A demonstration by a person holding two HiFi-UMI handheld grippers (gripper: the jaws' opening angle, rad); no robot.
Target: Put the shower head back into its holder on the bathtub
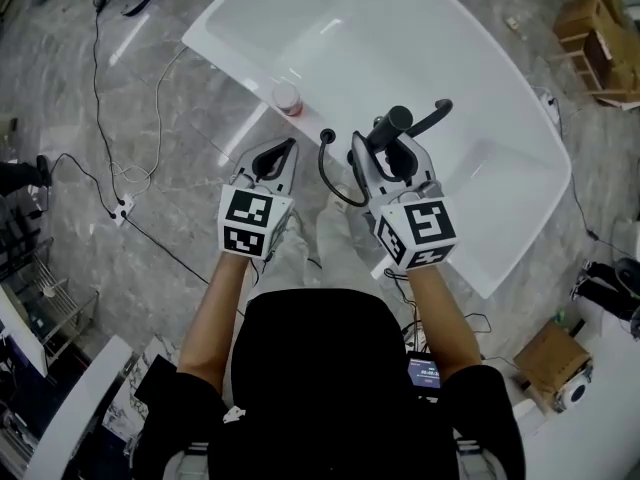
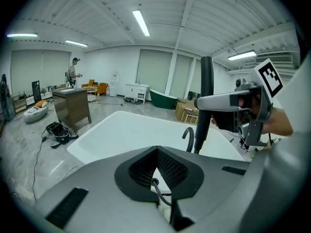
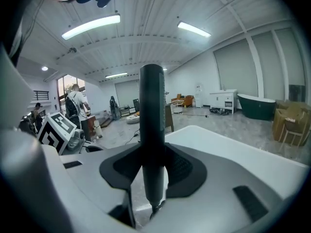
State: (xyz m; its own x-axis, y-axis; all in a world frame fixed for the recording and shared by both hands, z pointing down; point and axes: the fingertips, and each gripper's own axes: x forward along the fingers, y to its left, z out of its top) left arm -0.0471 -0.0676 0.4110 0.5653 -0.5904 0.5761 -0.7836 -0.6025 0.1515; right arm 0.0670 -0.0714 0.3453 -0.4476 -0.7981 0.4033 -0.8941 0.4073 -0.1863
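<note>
The white bathtub (image 1: 520,168) fills the top of the head view. My right gripper (image 1: 392,150) is shut on the black shower head handle (image 1: 397,123), which stands upright between its jaws (image 3: 152,130). From below the handle, the black hose (image 1: 325,173) loops out to the left. A curved black piece (image 1: 437,115) shows just right of the handle's top. My left gripper (image 1: 273,158) hangs shut beside the tub's near rim, left of the hose and apart from it. Its own view shows the handle (image 2: 206,96) held up at the right, over the tub (image 2: 121,130).
A small reddish round item (image 1: 286,98) sits on the tub's near rim. Cables and a power strip (image 1: 121,209) lie on the marble floor at left. Cardboard boxes (image 1: 598,30) stand at right. A brown cabinet (image 2: 73,106) and a distant person (image 2: 73,72) are beyond the tub.
</note>
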